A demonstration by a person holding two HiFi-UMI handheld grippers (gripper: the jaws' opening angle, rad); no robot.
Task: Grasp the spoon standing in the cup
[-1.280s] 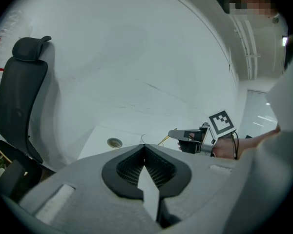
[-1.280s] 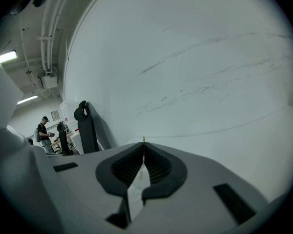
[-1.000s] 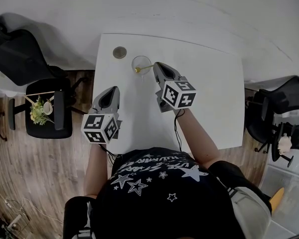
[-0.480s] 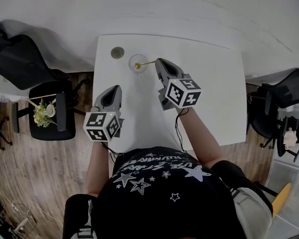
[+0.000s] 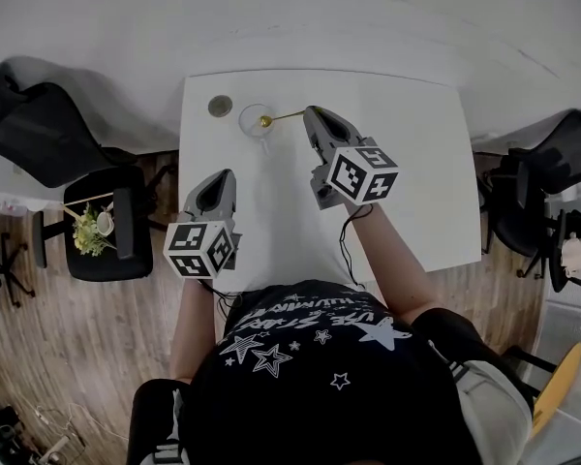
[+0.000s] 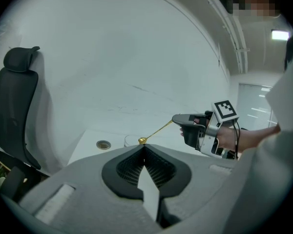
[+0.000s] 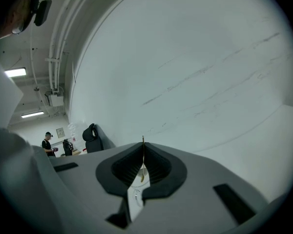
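Note:
A thin gold spoon (image 5: 283, 117) is pinched by its handle end in my right gripper (image 5: 309, 114), which is shut on it. The spoon lies nearly level, its bowl (image 6: 142, 140) over the right rim of the clear glass cup (image 5: 254, 122) at the back left of the white table (image 5: 416, 163). In the right gripper view the handle (image 7: 143, 152) runs straight between the closed jaws. My left gripper (image 5: 217, 176) hovers shut and empty over the table's left edge, nearer to me than the cup.
A small round grey disc (image 5: 220, 106) lies left of the cup. A black office chair (image 5: 39, 134) and a dark stool with a plant (image 5: 97, 229) stand left of the table. More black chairs (image 5: 552, 172) stand to the right.
My right gripper has drawn the spoon up and to the right, so its bowl has moved from inside the cup to the rim. The left gripper has stayed put.

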